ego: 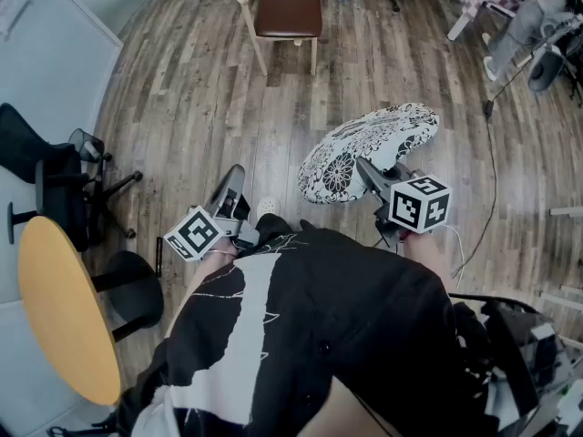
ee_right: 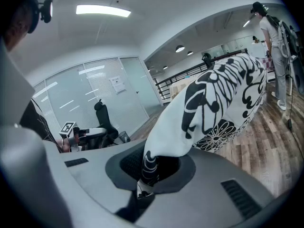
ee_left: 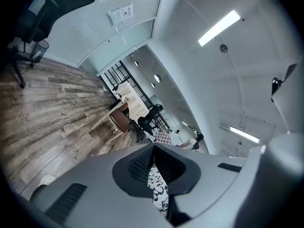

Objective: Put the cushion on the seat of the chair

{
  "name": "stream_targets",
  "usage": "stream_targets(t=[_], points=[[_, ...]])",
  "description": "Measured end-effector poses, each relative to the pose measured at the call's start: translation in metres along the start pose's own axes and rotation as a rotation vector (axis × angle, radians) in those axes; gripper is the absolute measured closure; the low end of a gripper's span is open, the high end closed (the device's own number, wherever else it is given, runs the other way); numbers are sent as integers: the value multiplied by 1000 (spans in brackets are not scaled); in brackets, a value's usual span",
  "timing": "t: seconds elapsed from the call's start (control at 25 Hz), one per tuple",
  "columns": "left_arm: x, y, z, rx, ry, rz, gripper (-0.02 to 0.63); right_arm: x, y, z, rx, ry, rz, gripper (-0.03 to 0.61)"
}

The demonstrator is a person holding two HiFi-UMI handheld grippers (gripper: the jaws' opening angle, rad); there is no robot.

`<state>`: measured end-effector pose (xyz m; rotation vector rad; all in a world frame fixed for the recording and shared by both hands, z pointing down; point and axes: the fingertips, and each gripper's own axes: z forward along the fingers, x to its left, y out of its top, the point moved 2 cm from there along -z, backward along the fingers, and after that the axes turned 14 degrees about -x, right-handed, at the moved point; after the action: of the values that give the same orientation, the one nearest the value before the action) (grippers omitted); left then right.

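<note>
Grey plastic jaws of the right gripper point(ee_right: 150, 167) are pressed together on a pinched edge of the round fabric cushion with a black-and-white flower pattern point(ee_right: 219, 96). Only a small fold of cloth sits between the pads. The rest of the cushion hangs out in front, in the air above the brown plank floor point(ego: 228, 89). In the head view it is tilted and held from its near rim. The left gripper point(ee_left: 153, 161) has its jaws closed too, with nothing between them. It sits low at the person's left side, apart from the cushion.

The chair with a light wooden frame and a dark brown seat point(ego: 288, 14) stands well ahead, at the top of the head view, and its seat is bare. So the step in hand is judged to be the carry toward it.

To do this well, the right gripper needs a firm pinch, because the grip is on the edge only and the cushion's weight pulls on that fold. A swing could work the cloth out. The chair is cut by the edge of the view, so which side bears the backrest is not sure; the approach is better from the open side. The cushion should come level over the seat before the jaws let go, so that it lies flat and centred. The left gripper, being free, can push the rim into place. The dark cable on the floor at the right point(ego: 493, 176) is a thing for the feet to avoid.
</note>
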<state>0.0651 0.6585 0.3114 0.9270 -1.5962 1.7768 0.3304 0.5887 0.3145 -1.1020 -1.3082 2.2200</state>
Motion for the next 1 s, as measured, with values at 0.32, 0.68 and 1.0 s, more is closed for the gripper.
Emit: stream_targets(t=[0.32, 0.68, 1.0], points=[[-1, -3, 1, -3, -3, 8, 598, 1, -3, -4, 3, 4, -3, 551], [11, -7, 6, 17, 3, 24, 598, -10, -8, 2, -1, -12, 62, 551], [35, -1, 57, 46, 9, -10, 598, -31, 1, 26, 3, -68, 91, 551]])
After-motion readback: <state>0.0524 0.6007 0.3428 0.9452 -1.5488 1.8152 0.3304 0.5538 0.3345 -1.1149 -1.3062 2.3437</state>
